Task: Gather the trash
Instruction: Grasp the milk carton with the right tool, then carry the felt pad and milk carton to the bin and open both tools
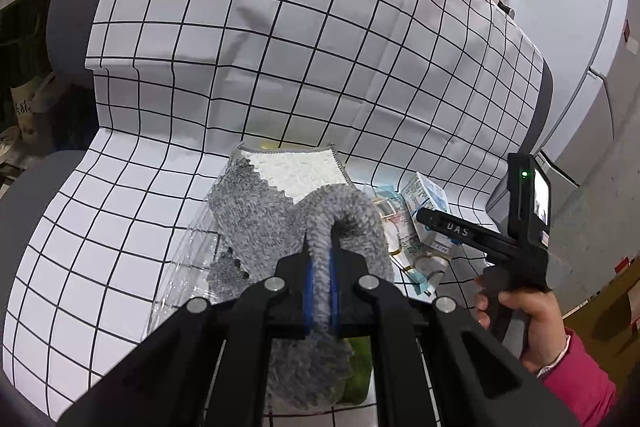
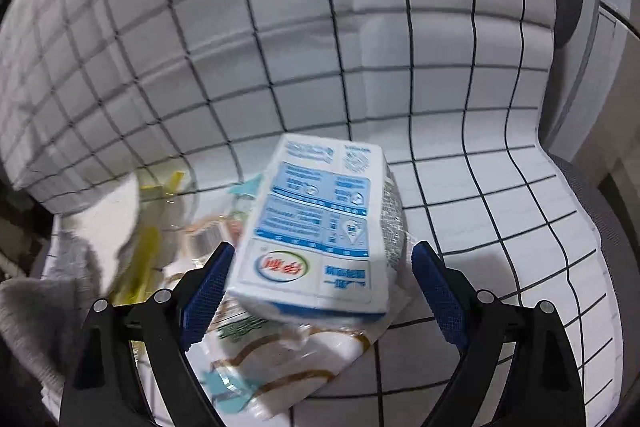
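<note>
The trash is a little heap on a seat with a checked cover: a blue and white carton lies on top of a crinkly wrapper, and the heap sits low in the right wrist view, at about 6 o'clock. In the left wrist view the carton shows at about 3 o'clock from the middle, lying on the seat. The right tongs are wide open, one blue pad on each side of the carton's near end, with the left pad just beside or touching it and the right pad a bit apart; they hold nothing yet. At 9 o'clock from the carton there is something yellow, too blurry to name. The left tongs are squeezed tight on a fluffy grey and white cloth, pinching a fold of it, and it looks lifted. Under the cloth is a clear plastic bag and something green near 6 o'clock. I think the job is only starting: no trash is picked up, no bin shows, and the carton, the wrapper and the other bits are all left to collect. The next thing, I guess, is for the right tongs to close on the carton.
</note>
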Motion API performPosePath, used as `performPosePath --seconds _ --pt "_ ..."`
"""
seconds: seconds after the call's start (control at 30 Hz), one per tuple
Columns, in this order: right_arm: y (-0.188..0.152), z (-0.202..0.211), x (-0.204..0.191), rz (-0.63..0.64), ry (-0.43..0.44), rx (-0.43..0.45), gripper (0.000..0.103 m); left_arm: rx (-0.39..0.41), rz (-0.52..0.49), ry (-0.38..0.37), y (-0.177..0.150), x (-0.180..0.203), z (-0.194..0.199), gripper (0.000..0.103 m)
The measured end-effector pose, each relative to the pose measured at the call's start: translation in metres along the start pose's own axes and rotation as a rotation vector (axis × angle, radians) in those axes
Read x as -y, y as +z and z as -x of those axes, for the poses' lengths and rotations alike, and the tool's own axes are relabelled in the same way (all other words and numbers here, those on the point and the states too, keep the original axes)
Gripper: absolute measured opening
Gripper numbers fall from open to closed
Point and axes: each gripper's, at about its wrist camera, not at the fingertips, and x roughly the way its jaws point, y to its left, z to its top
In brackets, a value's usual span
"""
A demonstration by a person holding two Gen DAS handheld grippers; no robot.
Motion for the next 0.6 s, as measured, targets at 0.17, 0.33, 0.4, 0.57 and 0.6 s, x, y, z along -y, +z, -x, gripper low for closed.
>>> performPosePath --seconds 0.17,0.33,0.4,0.57,0.6 --pt "-0.001 0.012 -0.003 0.057 0.004 0.037 0.074 0.002 0.005 -0.004 0.001 -0.002 0.001 0.004" --pt "-0.004 0.059 -0.008 0.137 0.010 0.145 0.073 0.033 -0.006 -0.013 0.005 0.001 0.019 0.004" --pt "-0.008 0.082 -0.007 0.160 0.027 0.174 0.073 0.052 -0.018 -0.020 0.007 0.004 0.030 0.004" --pt "-0.033 0.141 0.005 0.179 0.073 0.227 0.073 0.116 -0.055 -0.066 0.017 0.021 0.071 0.004" --pt "-0.039 0.153 0.009 0.178 0.085 0.239 0.073 0.126 -0.059 -0.079 0.018 0.024 0.078 0.004"
